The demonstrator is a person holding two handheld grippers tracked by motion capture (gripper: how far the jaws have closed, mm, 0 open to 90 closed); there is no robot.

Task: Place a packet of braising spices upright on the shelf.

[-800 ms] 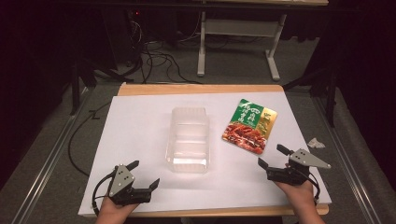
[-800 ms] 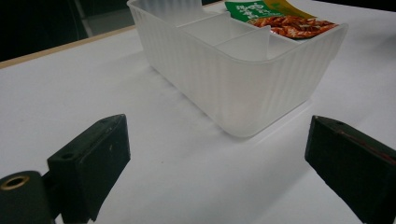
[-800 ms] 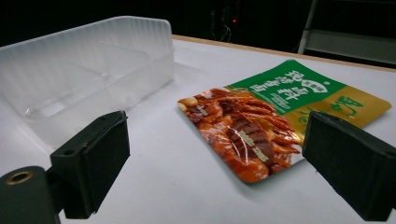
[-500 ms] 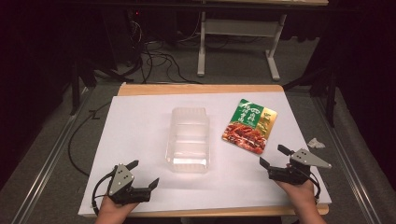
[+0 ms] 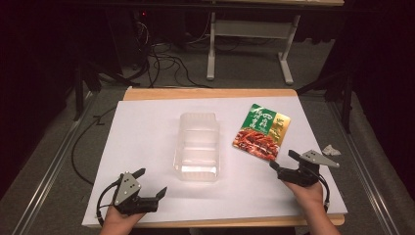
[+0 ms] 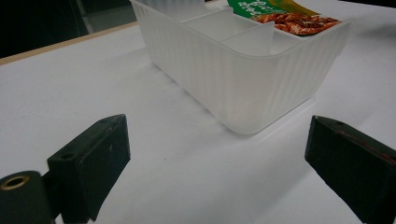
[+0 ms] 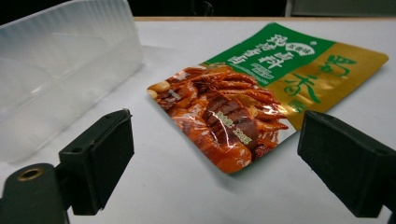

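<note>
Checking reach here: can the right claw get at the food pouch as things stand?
Probably yes: the right claw is open, aimed at the food pouch, with bare table between them.

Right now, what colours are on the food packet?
Green, gold and reddish-brown food photo on the food packet, clearest in the right gripper view.

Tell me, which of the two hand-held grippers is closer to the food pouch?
The right hand-held gripper. Its open jaws point at the pouch just ahead; the left hand-held gripper sits beyond the clear tray.
</note>
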